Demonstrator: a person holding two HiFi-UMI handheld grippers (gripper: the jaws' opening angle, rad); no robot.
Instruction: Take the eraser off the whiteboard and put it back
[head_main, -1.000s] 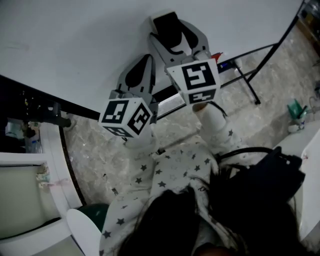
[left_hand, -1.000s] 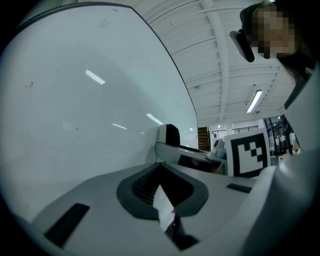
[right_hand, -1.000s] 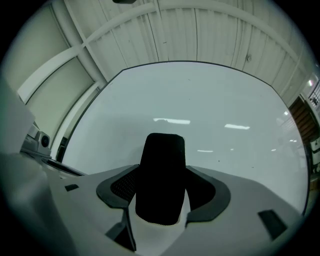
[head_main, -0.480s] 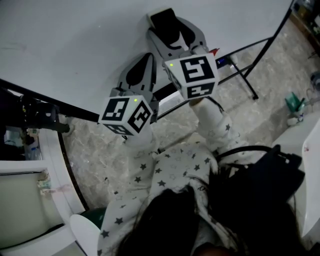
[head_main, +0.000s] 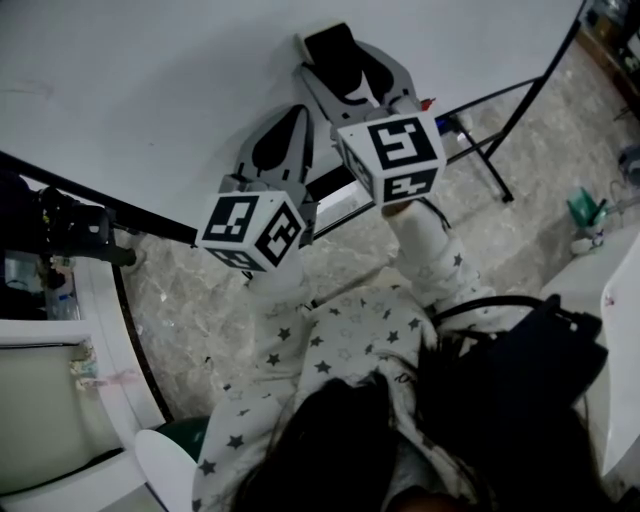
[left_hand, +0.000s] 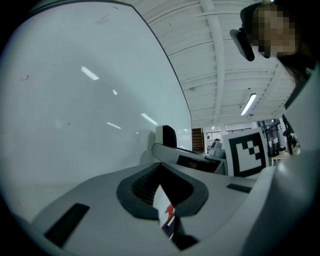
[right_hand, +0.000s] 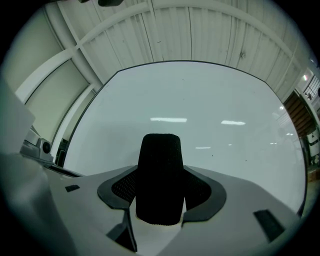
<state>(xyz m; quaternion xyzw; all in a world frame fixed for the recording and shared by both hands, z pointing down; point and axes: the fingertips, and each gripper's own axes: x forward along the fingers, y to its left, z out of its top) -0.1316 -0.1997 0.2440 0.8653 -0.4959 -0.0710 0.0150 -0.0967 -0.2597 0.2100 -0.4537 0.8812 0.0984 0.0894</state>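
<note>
The eraser sits between the jaws of the right gripper, close against the whiteboard. The left gripper lies just beside the right one, to its left and lower on the board. To the right, the stand's legs spread over the floor below the board's edge.

My right gripper hides the lower end of the eraser; head view crops the top edge of the whiteboard; their contact, I think, is unreadable.
</note>
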